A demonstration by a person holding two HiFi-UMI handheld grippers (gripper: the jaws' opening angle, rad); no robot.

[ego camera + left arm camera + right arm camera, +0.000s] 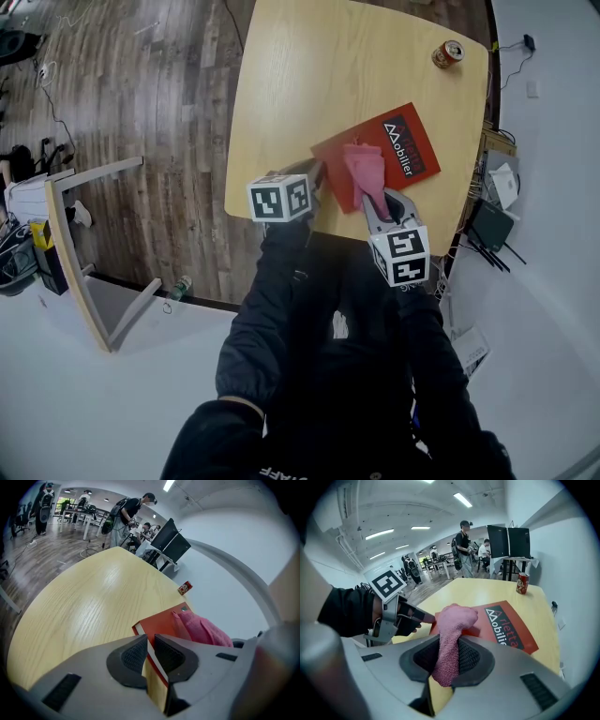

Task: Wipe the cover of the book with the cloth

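A red book (405, 150) with white lettering lies on the wooden table (309, 84) near its front edge. My left gripper (317, 178) is shut on the book's near left corner (151, 651), pinching the cover and pages. My right gripper (380, 202) is shut on a pink cloth (364, 169), and the bunched end of the cloth (454, 618) rests on the book's cover (506, 623). In the left gripper view the pink cloth (199, 627) lies on the red cover just beyond the jaws.
A drink can (448, 53) stands at the table's far right corner, well beyond the book. A wooden frame (80, 253) stands on the floor to the left. Cables and boxes (492, 202) lie off the table's right edge. People and desks fill the room behind.
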